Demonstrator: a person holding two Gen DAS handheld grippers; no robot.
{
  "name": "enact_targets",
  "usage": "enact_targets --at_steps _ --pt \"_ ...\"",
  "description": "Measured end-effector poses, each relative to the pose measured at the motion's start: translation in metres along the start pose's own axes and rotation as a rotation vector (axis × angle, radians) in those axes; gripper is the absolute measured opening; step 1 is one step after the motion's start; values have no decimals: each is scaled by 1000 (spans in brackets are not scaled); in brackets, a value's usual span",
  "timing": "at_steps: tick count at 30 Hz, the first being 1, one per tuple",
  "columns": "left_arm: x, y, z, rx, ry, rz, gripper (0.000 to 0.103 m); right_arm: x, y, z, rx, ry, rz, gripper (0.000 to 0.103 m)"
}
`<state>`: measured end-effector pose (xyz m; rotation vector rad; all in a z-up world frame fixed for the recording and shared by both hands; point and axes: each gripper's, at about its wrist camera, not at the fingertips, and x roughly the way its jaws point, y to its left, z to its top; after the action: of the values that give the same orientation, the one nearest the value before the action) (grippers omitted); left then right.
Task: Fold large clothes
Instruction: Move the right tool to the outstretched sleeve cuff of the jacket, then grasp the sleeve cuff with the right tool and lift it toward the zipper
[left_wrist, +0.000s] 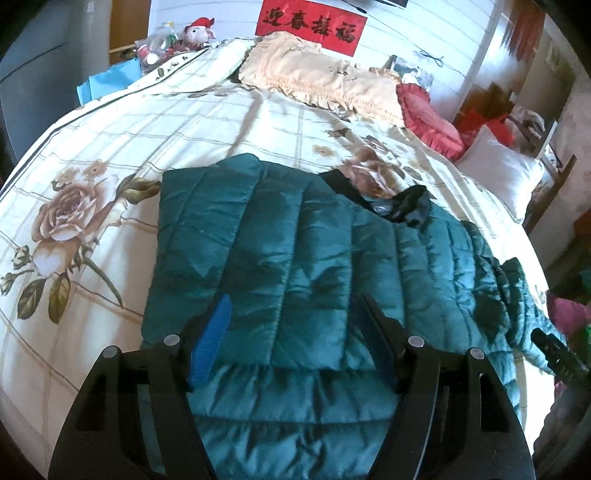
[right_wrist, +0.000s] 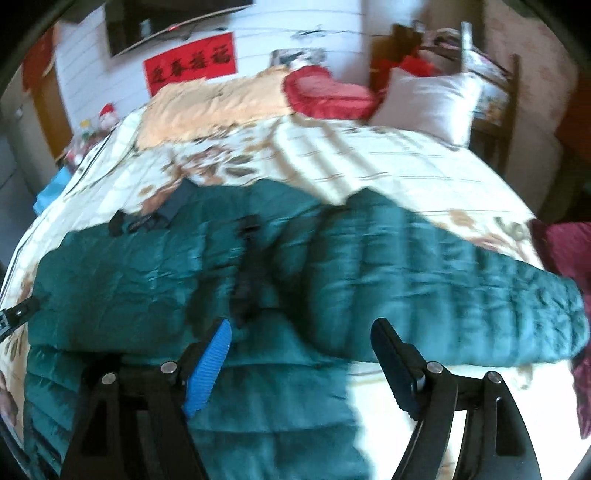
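A teal quilted puffer jacket (left_wrist: 295, 251) lies flat on the bed, its dark collar (left_wrist: 402, 206) pointing to the headboard. Its left sleeve is folded over the body. My left gripper (left_wrist: 295, 306) is open and hovers just above the folded part, holding nothing. In the right wrist view the jacket (right_wrist: 184, 273) spreads across the bed, its right sleeve (right_wrist: 461, 295) stretched out to the right. My right gripper (right_wrist: 301, 328) is open and empty over the jacket near the sleeve's base. The view is blurred.
The bed has a cream floral quilt (left_wrist: 147, 140). A peach pillow (left_wrist: 317, 74), a red heart cushion (left_wrist: 428, 118) and a white pillow (left_wrist: 506, 170) lie at the head. Toys (left_wrist: 177, 40) sit at the far left corner. The other gripper (left_wrist: 557, 354) shows at the right edge.
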<state>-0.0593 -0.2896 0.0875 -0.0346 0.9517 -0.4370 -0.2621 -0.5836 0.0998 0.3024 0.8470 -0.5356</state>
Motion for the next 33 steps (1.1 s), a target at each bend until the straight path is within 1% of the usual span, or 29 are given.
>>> enact_targets --at_steps 2,9,17,21,24,29,33 --pt "-3 -4 -2 3 3 -7 70 -5 -21 -1 19 -6 -49 78" --pt "-5 -17 -10 22 2 -8 70 -12 -91 -6 95 -16 -176 78" --pt "0 -26 -14 30 11 17 70 -13 -166 -13 193 -7 -272 81" --pt "2 -22 -13 9 9 25 70 -16 -205 -15 261 -17 -320 83" --pt "4 -21 -12 10 2 44 70 -17 -233 -19 321 -13 -356 84" --pt "10 -15 -12 -1 15 58 70 -15 -274 -22 397 -4 -420 84" --pt "16 -13 -14 -3 32 63 70 -5 -296 -23 434 21 -427 84"
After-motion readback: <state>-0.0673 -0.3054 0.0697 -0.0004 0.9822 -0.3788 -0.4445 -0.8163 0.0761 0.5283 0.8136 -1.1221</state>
